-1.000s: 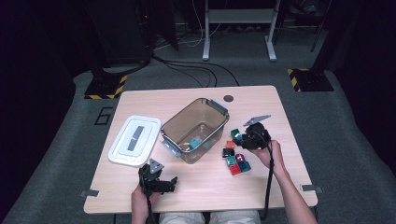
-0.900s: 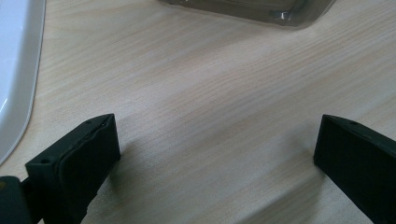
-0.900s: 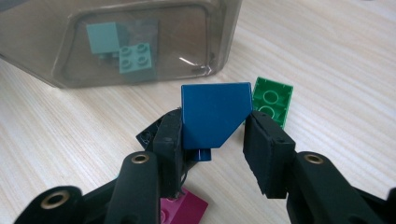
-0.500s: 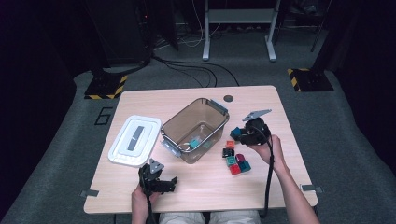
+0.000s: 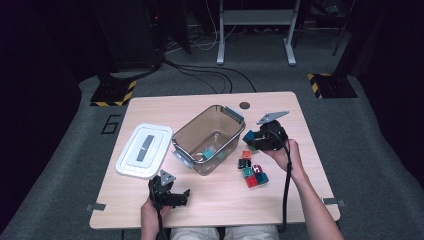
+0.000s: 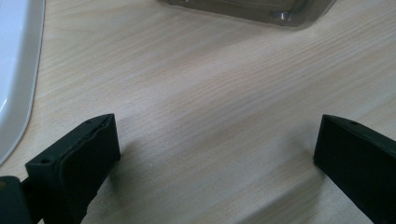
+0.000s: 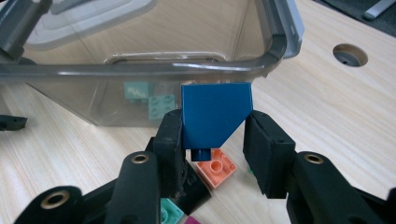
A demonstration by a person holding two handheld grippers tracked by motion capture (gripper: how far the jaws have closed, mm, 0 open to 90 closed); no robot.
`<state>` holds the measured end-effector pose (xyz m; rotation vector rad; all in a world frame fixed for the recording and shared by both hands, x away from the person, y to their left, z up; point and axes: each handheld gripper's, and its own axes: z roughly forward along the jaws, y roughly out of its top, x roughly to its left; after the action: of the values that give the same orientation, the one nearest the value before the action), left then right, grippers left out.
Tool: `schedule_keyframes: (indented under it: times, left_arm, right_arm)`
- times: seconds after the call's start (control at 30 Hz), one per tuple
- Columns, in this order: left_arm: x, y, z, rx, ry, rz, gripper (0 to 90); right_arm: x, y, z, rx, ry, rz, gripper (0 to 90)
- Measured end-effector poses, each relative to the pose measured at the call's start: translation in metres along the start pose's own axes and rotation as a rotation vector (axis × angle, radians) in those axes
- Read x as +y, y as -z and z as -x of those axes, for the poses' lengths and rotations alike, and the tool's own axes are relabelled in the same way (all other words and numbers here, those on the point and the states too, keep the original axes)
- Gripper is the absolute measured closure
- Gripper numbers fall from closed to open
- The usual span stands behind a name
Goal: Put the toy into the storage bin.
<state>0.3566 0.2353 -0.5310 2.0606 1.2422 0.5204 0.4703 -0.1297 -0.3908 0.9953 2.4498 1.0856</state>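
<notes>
My right gripper [image 5: 256,138] is shut on a dark blue sloped brick [image 7: 215,114] and holds it above the table, just right of the clear plastic bin [image 5: 220,109]. The same blue brick [image 5: 248,135] sits at the gripper's tip, near the bin's right wall. Inside the bin [image 7: 140,70] lies a teal brick [image 7: 154,100]. Below the held brick an orange brick [image 7: 215,168] rests on the wood. My left gripper [image 5: 179,197] stays at the table's front left. In its own view its jaws stand wide apart over bare wood [image 6: 217,140].
Several loose bricks [image 5: 252,172] lie in a cluster right of the bin. The white bin lid [image 5: 145,150] lies flat at the left, its edge [image 6: 14,70] close to my left gripper. A round hole [image 5: 244,105] sits near the table's far edge.
My right gripper has lifted the blue brick off the cluster and drawn it closer to the bin's rim. The left gripper has not moved.
</notes>
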Motion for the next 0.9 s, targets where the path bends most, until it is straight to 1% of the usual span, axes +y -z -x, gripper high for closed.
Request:
schedule_keyframes:
  times: [0.07, 0.17, 0.2, 0.23, 0.33, 0.37, 0.43, 0.6, 0.8, 0.87, 0.9]
  left_arm:
    - [0.0, 0.0, 0.0, 0.0, 0.0, 0.0, 0.1]
    - [0.0, 0.0, 0.0, 0.0, 0.0, 0.0, 0.1]
    - [0.0, 0.0, 0.0, 0.0, 0.0, 0.0, 0.1]
    - [0.0, 0.0, 0.0, 0.0, 0.0, -0.001, 0.1]
    - [0.0, 0.0, 0.0, 0.0, 0.0, 0.0, 0.1]
    - [0.0, 0.0, 0.0, 0.0, 0.0, 0.0, 0.1]
    - [0.0, 0.0, 0.0, 0.0, 0.0, 0.0, 0.1]
    - [0.0, 0.0, 0.0, -0.002, 0.0, 0.0, 0.1]
    - [0.0, 0.0, 0.0, 0.0, 0.0, 0.0, 0.1]
    - [0.0, 0.0, 0.0, 0.0, 0.0, 0.0, 0.1]
    - [0.0, 0.0, 0.0, 0.0, 0.0, 0.0, 0.1]
  right_arm:
    - [0.003, 0.0, 0.0, 0.002, 0.015, 0.013, 58.8]
    - [0.006, 0.001, -0.001, 0.001, 0.012, 0.013, 58.8]
    - [0.01, 0.001, -0.002, 0.003, 0.011, 0.018, 58.8]
    - [0.012, 0.001, -0.002, 0.004, 0.021, 0.02, 58.8]
    - [0.017, -0.001, -0.003, 0.005, 0.023, 0.025, 58.8]
    - [0.019, -0.002, -0.003, 0.004, 0.033, 0.03, 58.8]
    - [0.022, -0.004, -0.004, 0.008, 0.025, 0.029, 58.8]
    - [0.031, -0.01, -0.006, 0.014, 0.03, 0.029, 58.8]
    - [0.04, -0.019, -0.009, 0.021, 0.049, 0.033, 58.8]
    - [0.043, -0.022, -0.011, 0.023, 0.04, 0.023, 58.8]
    - [0.044, -0.024, -0.011, 0.024, 0.054, 0.029, 58.8]
